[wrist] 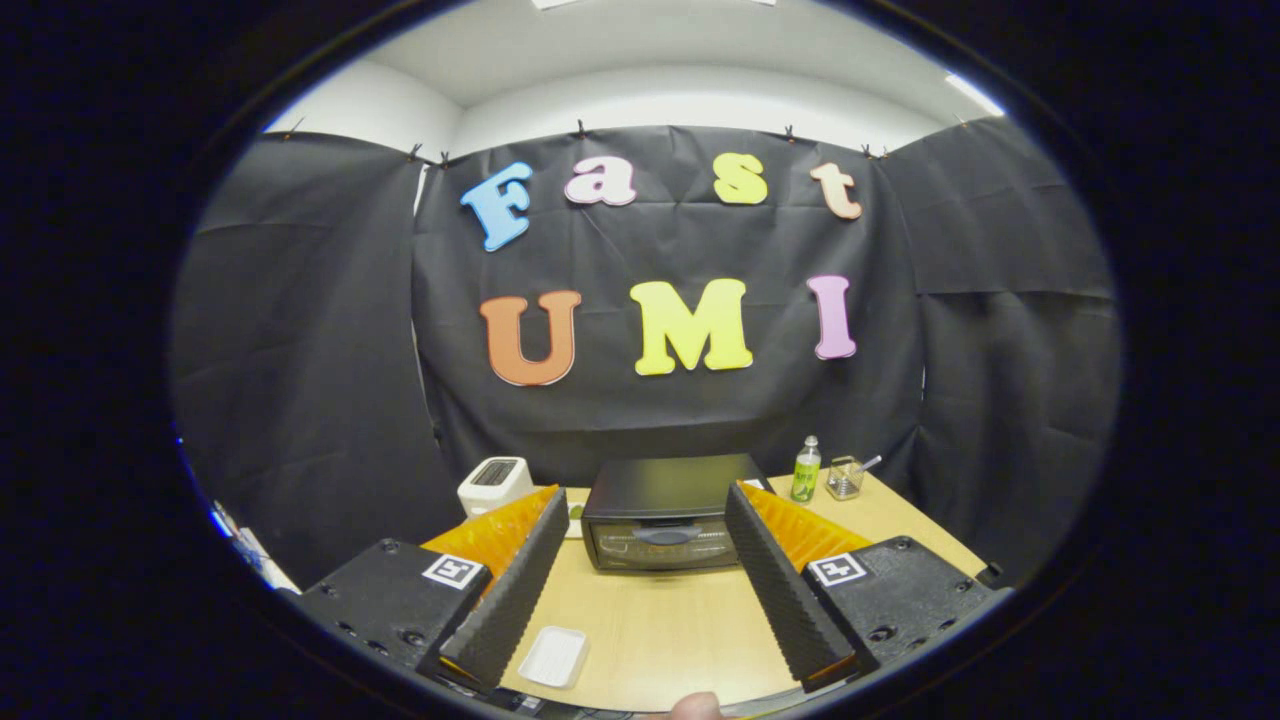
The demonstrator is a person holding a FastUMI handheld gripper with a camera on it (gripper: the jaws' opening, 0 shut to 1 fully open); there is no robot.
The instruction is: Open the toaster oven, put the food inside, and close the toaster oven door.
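Observation:
A black toaster oven [665, 512] stands at the far middle of the wooden table [660, 620], its glass door shut and its handle [666, 535] facing me. My gripper [647, 502] hovers well above the near part of the table, open wide, with nothing between its fingers. The oven sits beyond the fingertips, framed between them. A small white tray [553, 656] lies on the table near the left finger [512, 590]; I cannot tell whether anything lies in it.
A white pop-up toaster [494, 483] stands left of the oven. Right of the oven are a green bottle [806, 470] and a clear cup [845, 477] holding a utensil. Black cloth walls close in the table. A fingertip [693, 706] shows at the near edge.

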